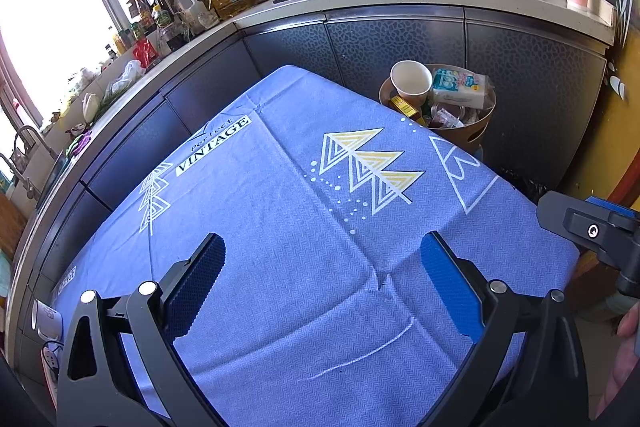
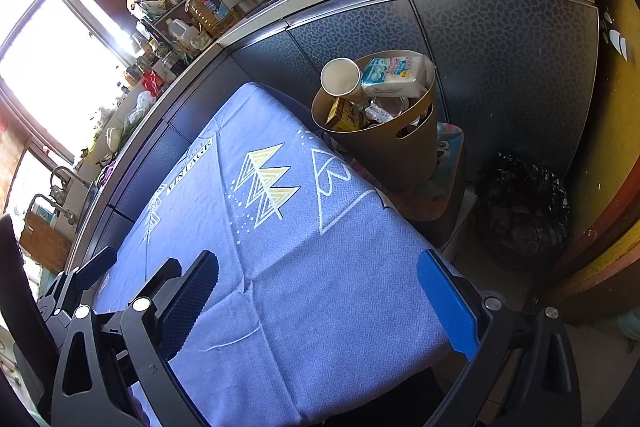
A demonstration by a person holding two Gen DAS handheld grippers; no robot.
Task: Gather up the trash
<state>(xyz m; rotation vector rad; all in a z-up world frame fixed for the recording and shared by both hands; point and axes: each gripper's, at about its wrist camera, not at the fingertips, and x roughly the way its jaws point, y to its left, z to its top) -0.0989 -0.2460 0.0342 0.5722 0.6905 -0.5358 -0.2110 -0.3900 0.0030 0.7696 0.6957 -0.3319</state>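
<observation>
Both grippers, left and right, gape wide, empty; 1 bin holds 1 paper cup, 1 tissue pack, other trash half-hidden.

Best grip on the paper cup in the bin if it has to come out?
Pinch the paper cup at its rim, one finger inside the mouth, one outside. It lies tilted atop the bin with its open mouth facing the table, so approach from the table side, probably from above.

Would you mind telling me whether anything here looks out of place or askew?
Only the bin beyond the table: it is heaped, and a paper cup lies tilted over its rim beside a tissue pack. The blue tablecloth is creased but bare.
</observation>
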